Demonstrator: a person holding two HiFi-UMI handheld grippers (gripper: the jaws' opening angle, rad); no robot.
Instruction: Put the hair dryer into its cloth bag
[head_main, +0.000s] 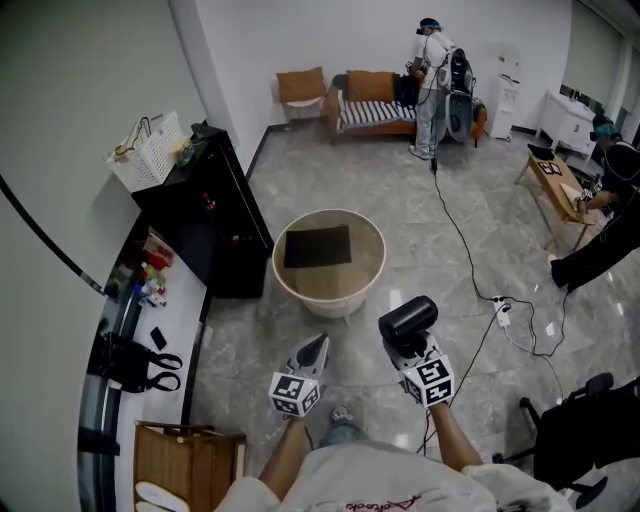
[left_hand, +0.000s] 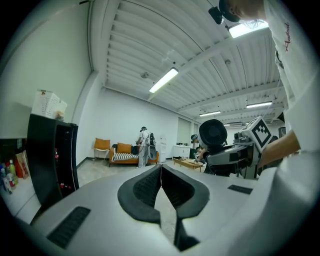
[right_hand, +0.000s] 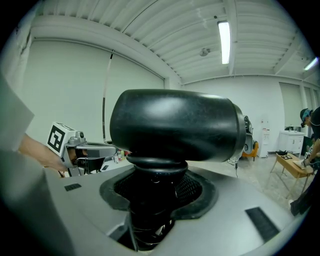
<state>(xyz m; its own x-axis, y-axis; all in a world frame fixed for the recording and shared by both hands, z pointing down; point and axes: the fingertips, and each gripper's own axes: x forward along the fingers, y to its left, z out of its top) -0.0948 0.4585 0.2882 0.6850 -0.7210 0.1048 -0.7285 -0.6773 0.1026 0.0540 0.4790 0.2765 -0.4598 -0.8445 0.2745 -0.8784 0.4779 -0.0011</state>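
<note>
Dryer (head_main: 408, 320) is in the air on the near side of the tub (head_main: 283, 283), a little to the right of it, held by the right claw (head_main: 403, 345). In the right gripper view that claw (right_hand: 155, 180) is about half open, with both pads clamped on the handle, and the fat black barrel (right_hand: 175, 125) sits sideways right above them. The left claw (head_main: 318, 345) hovers just beside it, also on the near side of the tub. It's closed all the way with the pads pressed together and nothing in them (left_hand: 161, 170).

The bag (head_main: 317, 246) is a flat dark rectangle lying inside the tub, well apart from both claws. Left of the tub there's a black cabinet (head_main: 205, 215) with a white basket (head_main: 150, 150) on top. Far beyond the tub there's a sofa (head_main: 370, 100) with a person (head_main: 432, 90) standing next to it.
</note>
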